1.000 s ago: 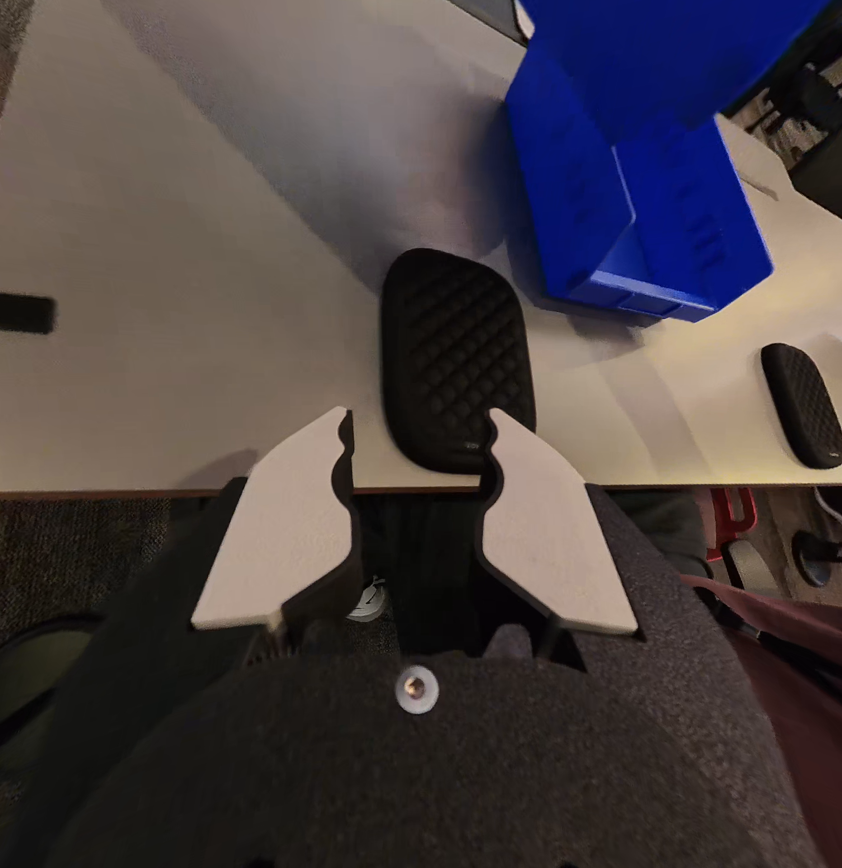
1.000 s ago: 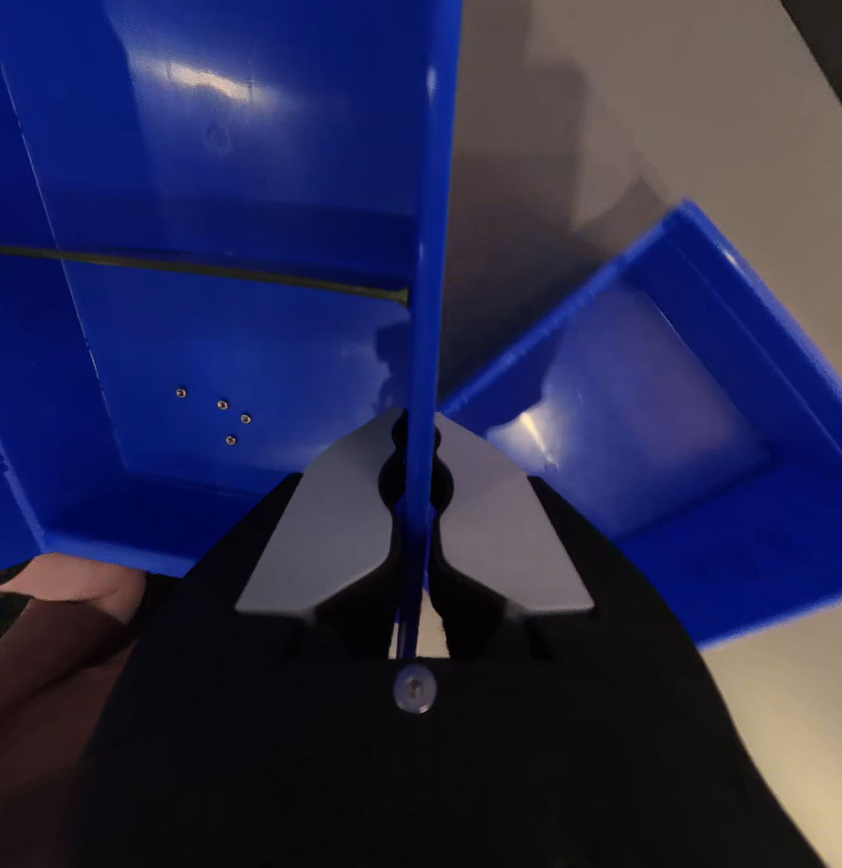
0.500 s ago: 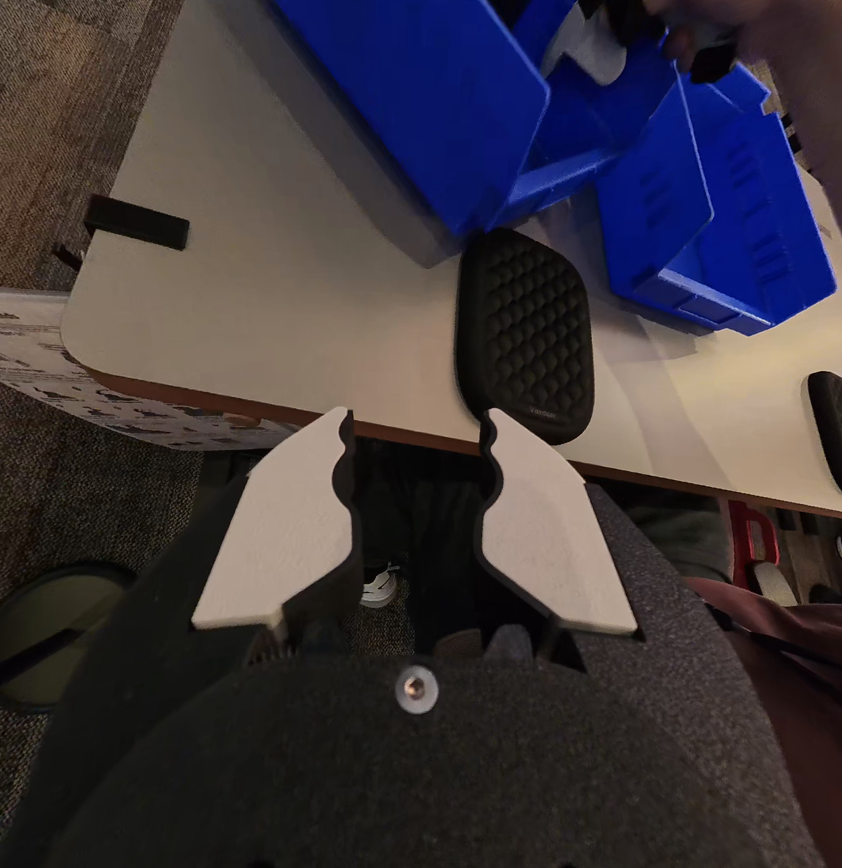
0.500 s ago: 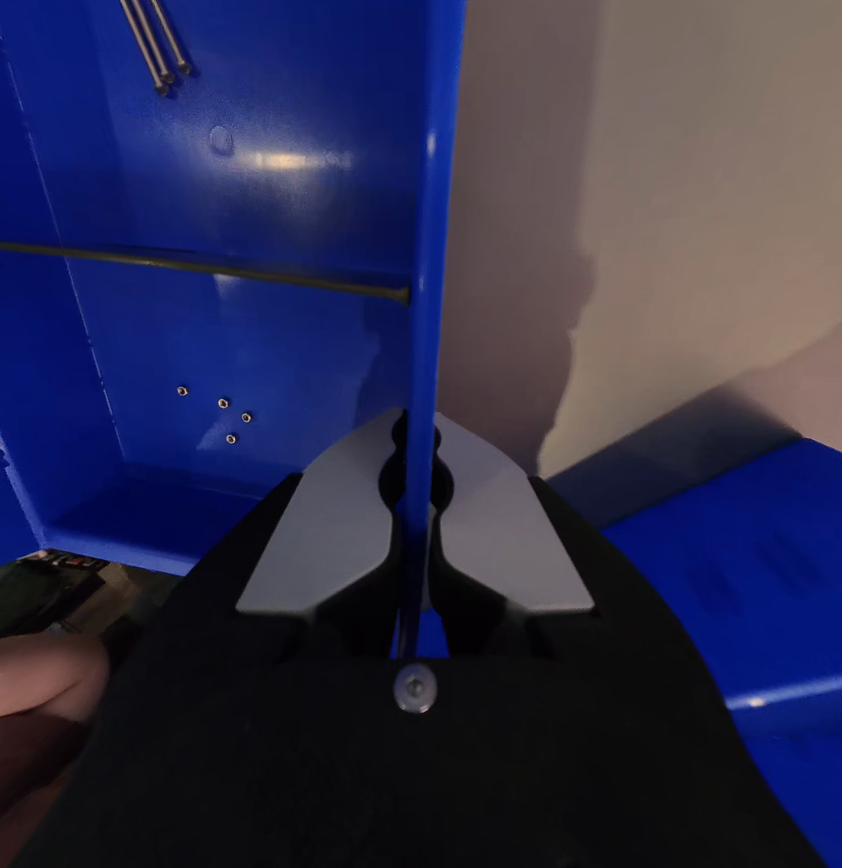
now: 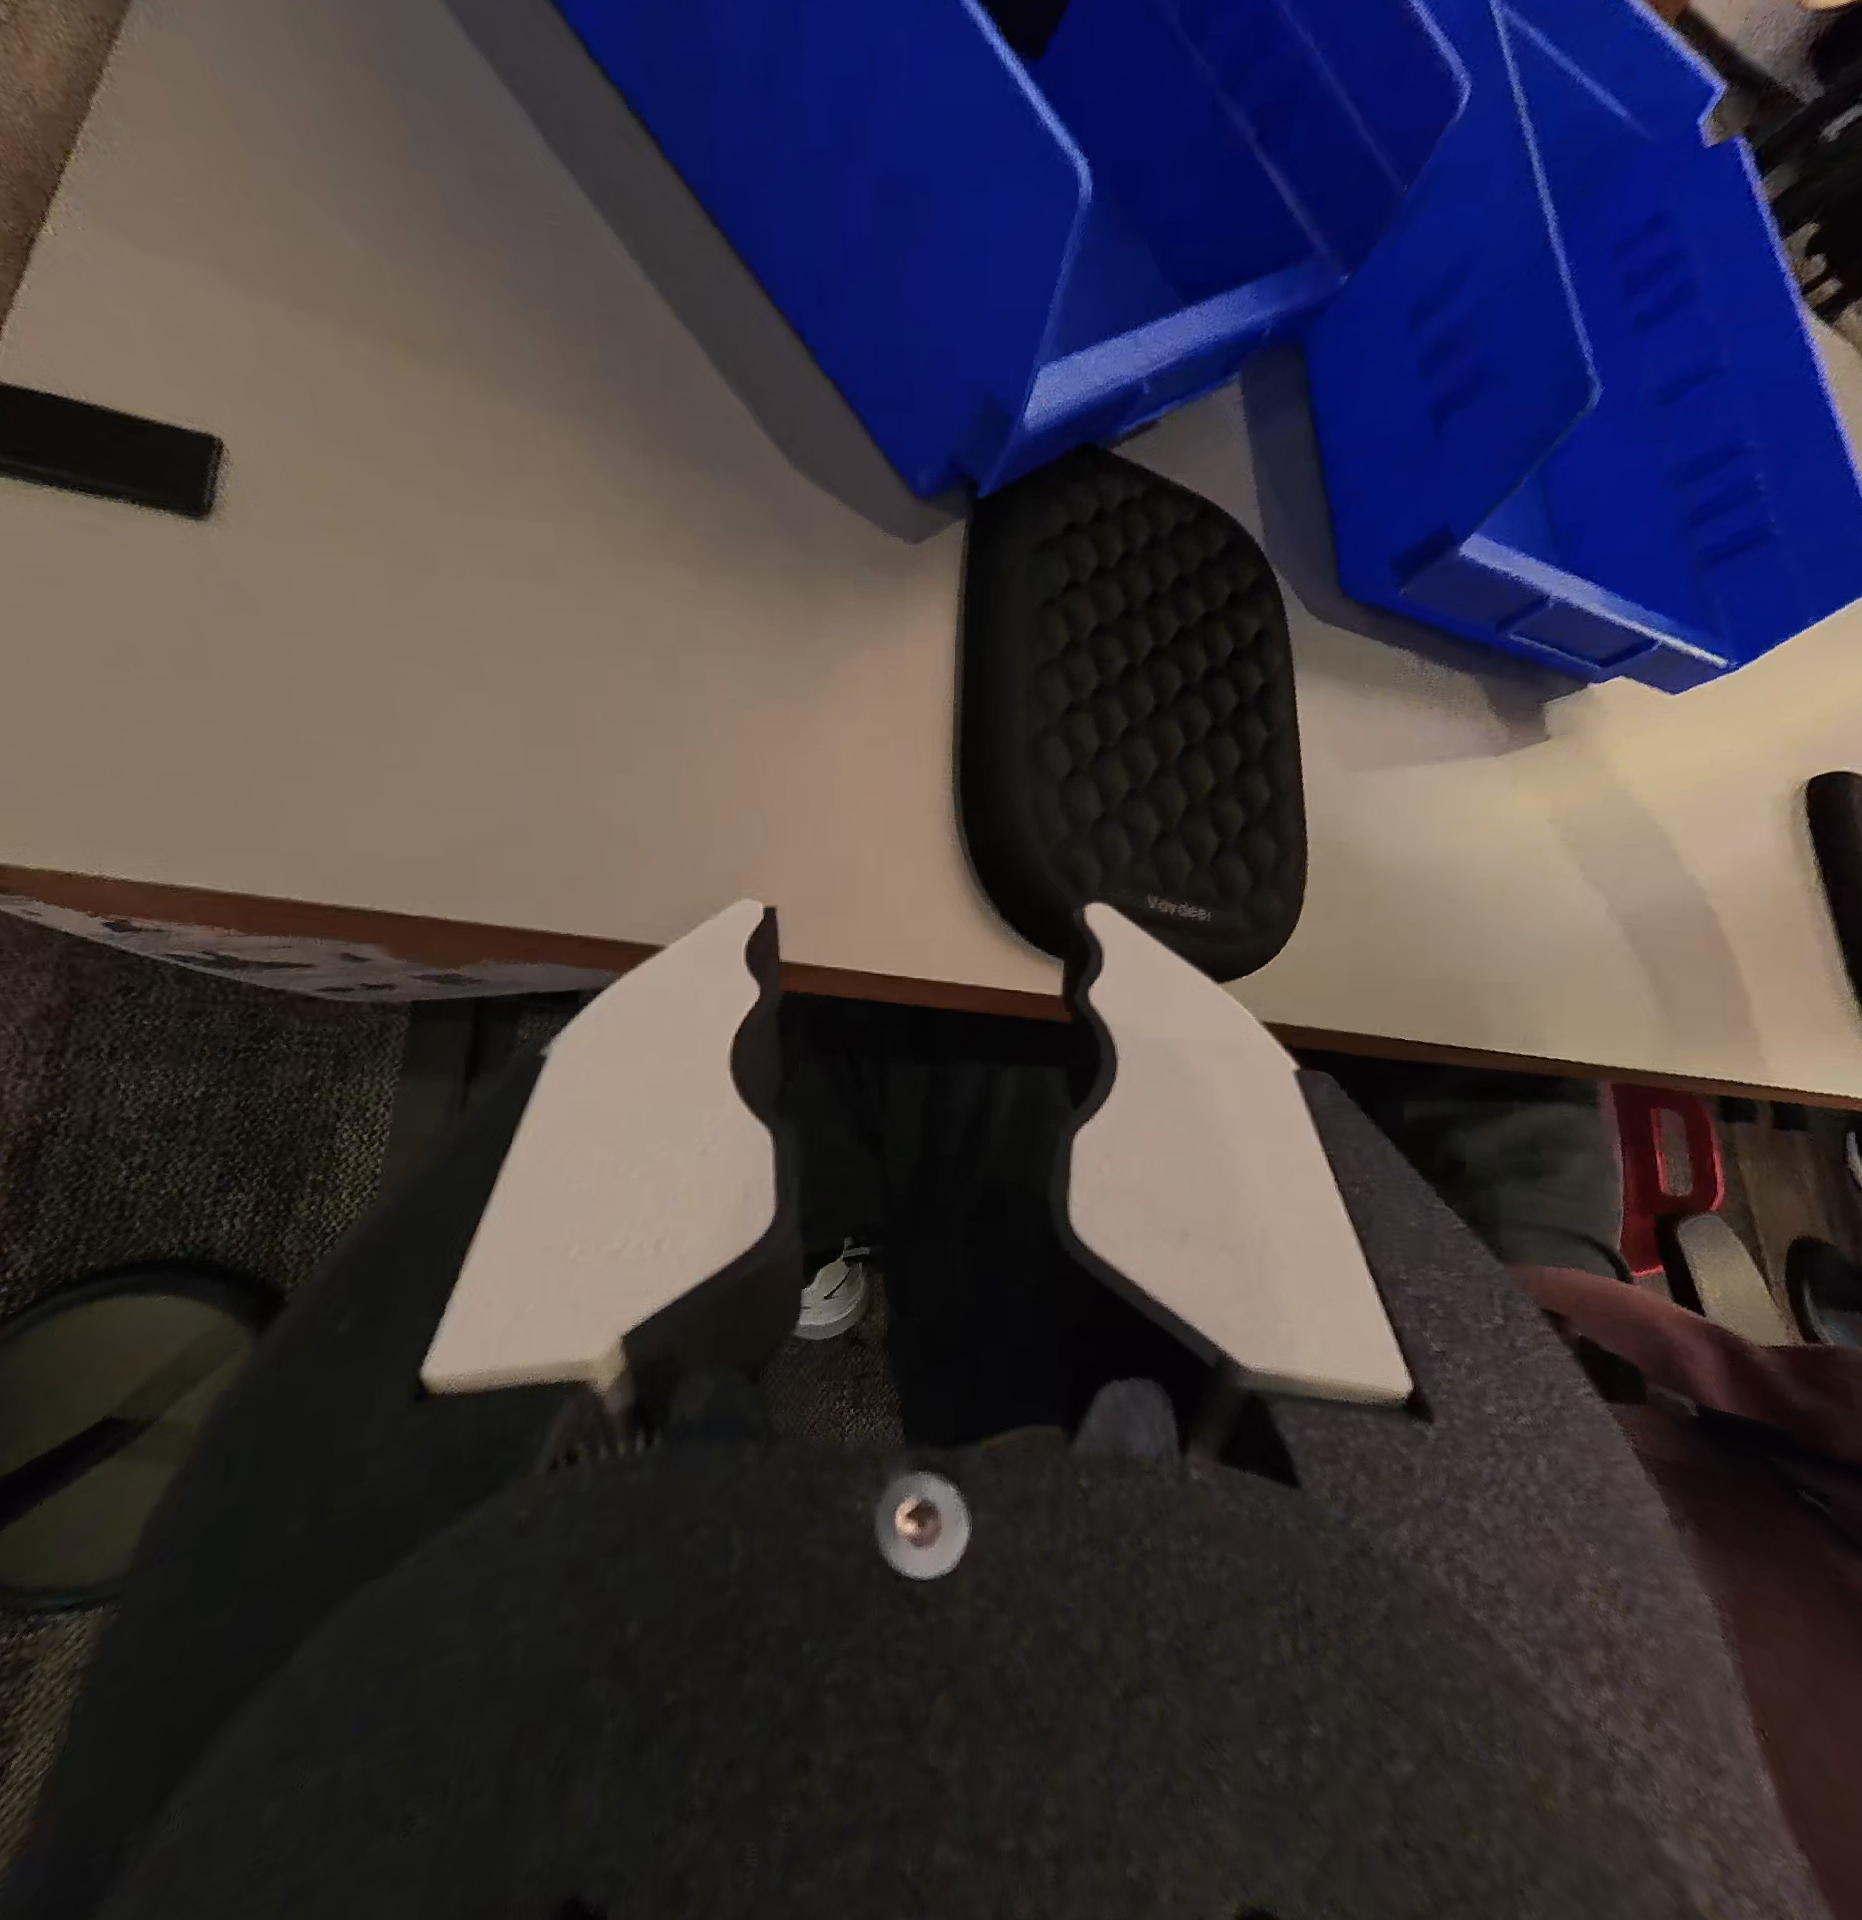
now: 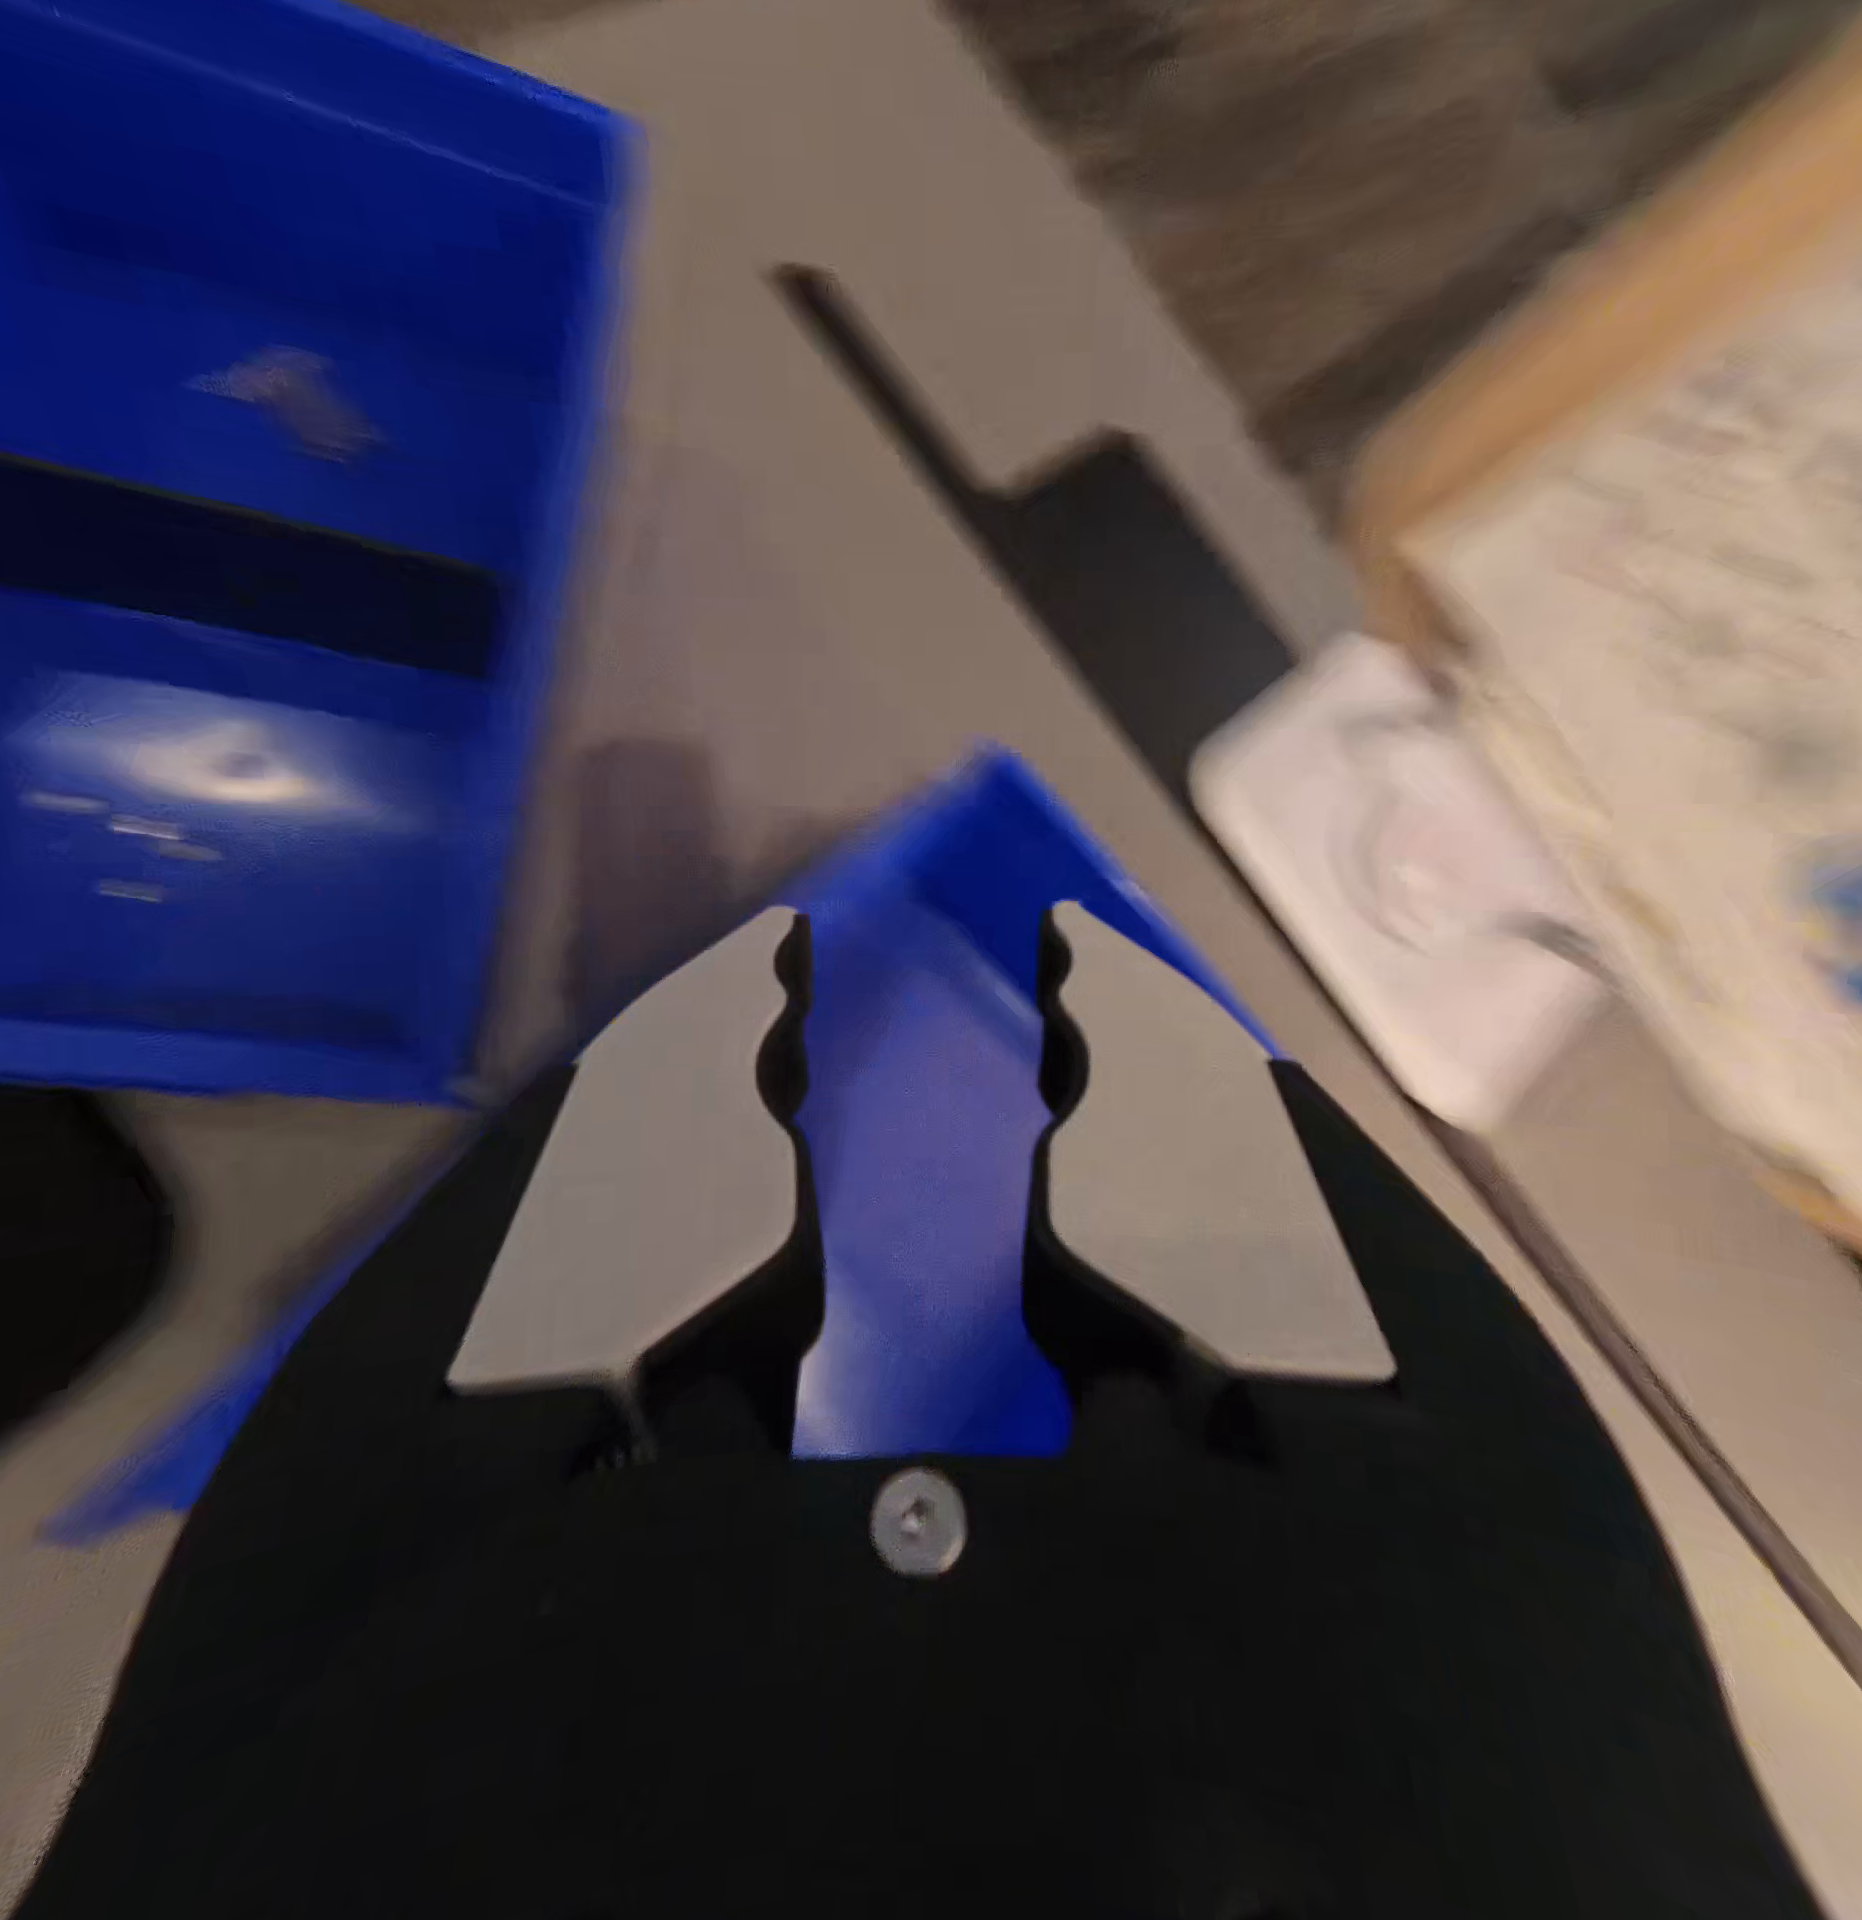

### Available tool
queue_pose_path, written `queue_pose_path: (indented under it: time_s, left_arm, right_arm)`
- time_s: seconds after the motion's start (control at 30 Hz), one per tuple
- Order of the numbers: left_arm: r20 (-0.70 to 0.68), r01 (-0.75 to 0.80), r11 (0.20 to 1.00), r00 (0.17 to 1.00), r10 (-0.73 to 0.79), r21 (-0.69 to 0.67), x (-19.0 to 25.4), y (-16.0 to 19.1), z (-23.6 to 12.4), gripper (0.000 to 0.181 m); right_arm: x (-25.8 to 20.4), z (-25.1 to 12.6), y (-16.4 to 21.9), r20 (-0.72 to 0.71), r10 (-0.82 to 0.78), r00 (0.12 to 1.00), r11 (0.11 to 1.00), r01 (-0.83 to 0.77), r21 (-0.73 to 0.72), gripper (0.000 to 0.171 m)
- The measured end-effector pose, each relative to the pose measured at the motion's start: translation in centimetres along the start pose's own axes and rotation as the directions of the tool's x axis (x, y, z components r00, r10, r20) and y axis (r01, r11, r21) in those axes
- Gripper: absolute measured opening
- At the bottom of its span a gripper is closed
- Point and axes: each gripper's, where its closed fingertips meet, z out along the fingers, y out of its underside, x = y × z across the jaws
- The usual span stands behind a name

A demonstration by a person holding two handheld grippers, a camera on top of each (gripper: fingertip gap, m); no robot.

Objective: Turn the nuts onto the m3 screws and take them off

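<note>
In the left wrist view my left gripper [image 5: 922, 920] is open and empty, just off the table's front edge [image 5: 387, 914], beside a black quilted pad [image 5: 1124, 727]. Two blue bins [image 5: 854, 208] [image 5: 1581, 364] stand on the table behind the pad. The right wrist view is blurred. My right gripper [image 6: 927, 914] is open, nothing pressed between its pads, and hovers over a blue bin [image 6: 927, 1143]. The other blue bin [image 6: 231, 623] lies to its left with a few pale glints [image 6: 127, 842] inside, too blurred to name.
A second black pad [image 5: 1852, 894] lies at the table's right, and a black bar [image 5: 96, 468] at its left. In the right wrist view a black strip [image 6: 1114, 540], a white object [image 6: 1374, 862] and a cardboard box [image 6: 1685, 623] lie to the right. One gripper's finger ends stand about 45 cm off the other's.
My right gripper was shut on the blue bin's side wall; it has opened, let the wall go and swung right. The bin now rests on the table. My left gripper stayed open.
</note>
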Motion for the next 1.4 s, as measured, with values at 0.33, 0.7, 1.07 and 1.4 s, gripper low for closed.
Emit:
queue_pose_path:
  time_s: [0.33, 0.7, 1.07, 1.4]
  left_arm:
    - [0.096, -0.046, 0.998, 0.995, 0.041, 0.053, 1.4, -3.0, 0.8, 0.054]
    - [0.149, -0.138, 0.987, 0.981, 0.124, 0.087, 5.8, -7.4, 1.8, 0.054]
    - [0.193, -0.182, 0.982, 0.967, 0.167, 0.058, 8.7, -8.5, 3.1, 0.054]
    - [0.245, -0.190, 0.980, 0.954, 0.172, 0.054, 9.4, -10.2, 4.9, 0.057]
  right_arm:
    - [5.9, -1.2, 19.2, 0.101, 0.467, 0.879, 0.847, -0.411, -0.336, 0.071]
    - [8.4, 0.4, 24.5, 0.121, 0.448, 0.886, 0.774, -0.316, -0.549, 0.006]
    - [24.1, -5.0, 37.8, -0.075, 0.581, 0.810, 0.657, -0.521, -0.544, 0.006]
    - [29.6, -9.3, 45.0, -0.175, 0.662, 0.729, 0.585, -0.648, -0.487, 0.007]
